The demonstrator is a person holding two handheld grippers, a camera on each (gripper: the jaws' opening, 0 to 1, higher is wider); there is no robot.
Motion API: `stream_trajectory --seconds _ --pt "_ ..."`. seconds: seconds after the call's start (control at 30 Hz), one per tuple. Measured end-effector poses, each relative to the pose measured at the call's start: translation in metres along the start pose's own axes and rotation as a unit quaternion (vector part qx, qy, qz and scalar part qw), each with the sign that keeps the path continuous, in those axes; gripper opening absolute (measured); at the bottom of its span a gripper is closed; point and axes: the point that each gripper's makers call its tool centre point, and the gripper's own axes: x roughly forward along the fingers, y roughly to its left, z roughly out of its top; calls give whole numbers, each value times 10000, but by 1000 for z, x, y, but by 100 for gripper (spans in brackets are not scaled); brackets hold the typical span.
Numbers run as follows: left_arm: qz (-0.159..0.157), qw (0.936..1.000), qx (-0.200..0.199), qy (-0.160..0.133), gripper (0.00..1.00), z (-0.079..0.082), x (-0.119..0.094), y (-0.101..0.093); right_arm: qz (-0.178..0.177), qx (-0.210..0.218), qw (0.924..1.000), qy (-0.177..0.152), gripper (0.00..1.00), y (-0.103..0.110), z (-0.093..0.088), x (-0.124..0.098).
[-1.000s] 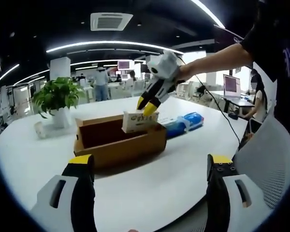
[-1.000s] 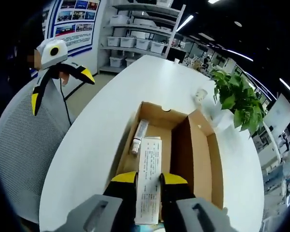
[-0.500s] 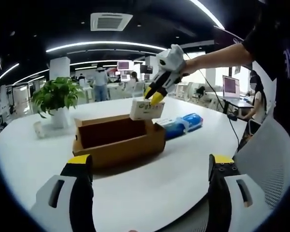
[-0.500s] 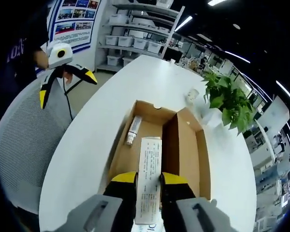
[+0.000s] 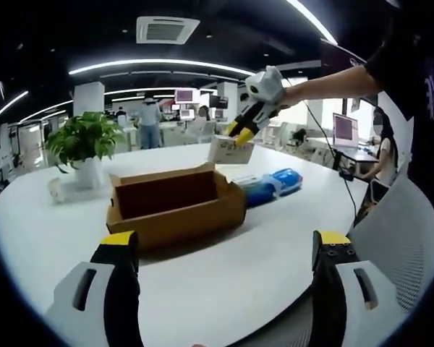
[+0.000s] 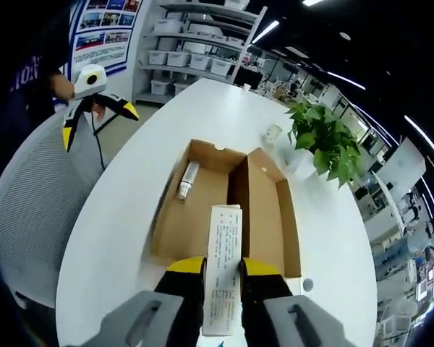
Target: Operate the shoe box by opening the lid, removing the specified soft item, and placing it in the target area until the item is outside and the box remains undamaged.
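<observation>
The brown cardboard shoe box (image 5: 175, 208) stands open on the white table (image 5: 275, 246), its lid laid back beside it (image 6: 264, 217). My right gripper (image 6: 222, 264) is shut on a white soft pack with printed text (image 6: 223, 253), held high over the box's near end. From the left gripper view, that right gripper (image 5: 240, 134) holds the pack (image 5: 230, 150) above the box's right end, clear of its rim. A small tube (image 6: 187, 181) lies on the box floor. My left gripper (image 5: 224, 242) is open and holds nothing, well short of the box.
A potted plant (image 5: 83, 144) and a small cup (image 5: 56, 189) stand behind the box. Blue packs (image 5: 275, 184) lie on the table to the box's right. A grey mesh chair (image 6: 36, 210) sits at the table edge, with my left gripper (image 6: 99, 123) above it.
The right gripper has lifted the white pack up out of the box and carried it higher, toward the box's right end. The left gripper has stayed put.
</observation>
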Motion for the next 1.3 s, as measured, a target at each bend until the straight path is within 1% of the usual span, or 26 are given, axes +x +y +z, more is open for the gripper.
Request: stream_trajectory --seconds 0.6,0.87,1.13,1.3 --pt "47 10000 39 64 99 -2 1 1 -244 152 9989 359 14 -23 -59 -23" --pt "148 9999 31 51 99 -1 1 4 -314 214 9981 491 14 -30 -80 -29" --pt "122 9998 70 123 99 -3 1 2 -355 242 9973 602 14 -36 -100 -33" --pt "128 9997 51 177 98 -5 2 2 -363 260 9957 806 14 -40 -125 -38"
